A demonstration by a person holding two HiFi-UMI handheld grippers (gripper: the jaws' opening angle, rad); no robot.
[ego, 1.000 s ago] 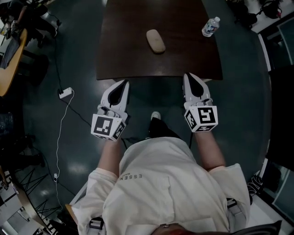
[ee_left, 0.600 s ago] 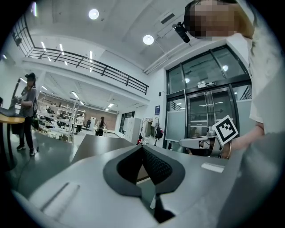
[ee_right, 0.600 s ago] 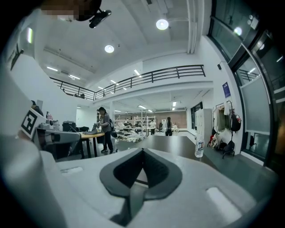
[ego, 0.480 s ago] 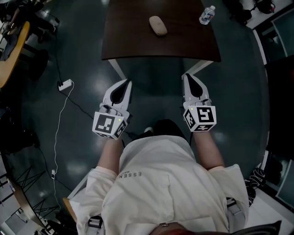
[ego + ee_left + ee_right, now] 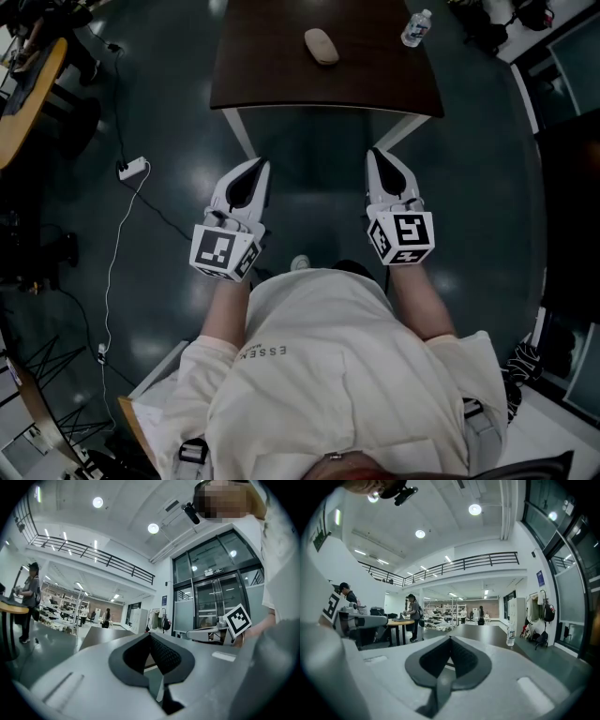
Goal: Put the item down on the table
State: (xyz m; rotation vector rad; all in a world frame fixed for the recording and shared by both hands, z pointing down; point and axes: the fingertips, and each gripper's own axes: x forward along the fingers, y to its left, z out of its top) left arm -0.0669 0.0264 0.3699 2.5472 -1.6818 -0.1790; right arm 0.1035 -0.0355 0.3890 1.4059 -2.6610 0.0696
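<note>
Seeing the item (image 5: 321, 46) lying on the table (image 5: 281, 80) at twelve o'clock, I reckon it's done; left gripper (image 5: 260, 166) and right gripper (image 5: 373, 153) both closed, empty

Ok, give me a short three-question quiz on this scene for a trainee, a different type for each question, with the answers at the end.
1. True or false: the tan oval item lies on the dark table.
2. What stands near the table's far right corner in the head view? A) water bottle B) mug C) laptop
3. Fill in: the left tongs and right tongs are both shut and hold ____.
Key: 1 true; 2 A; 3 nothing.
</note>
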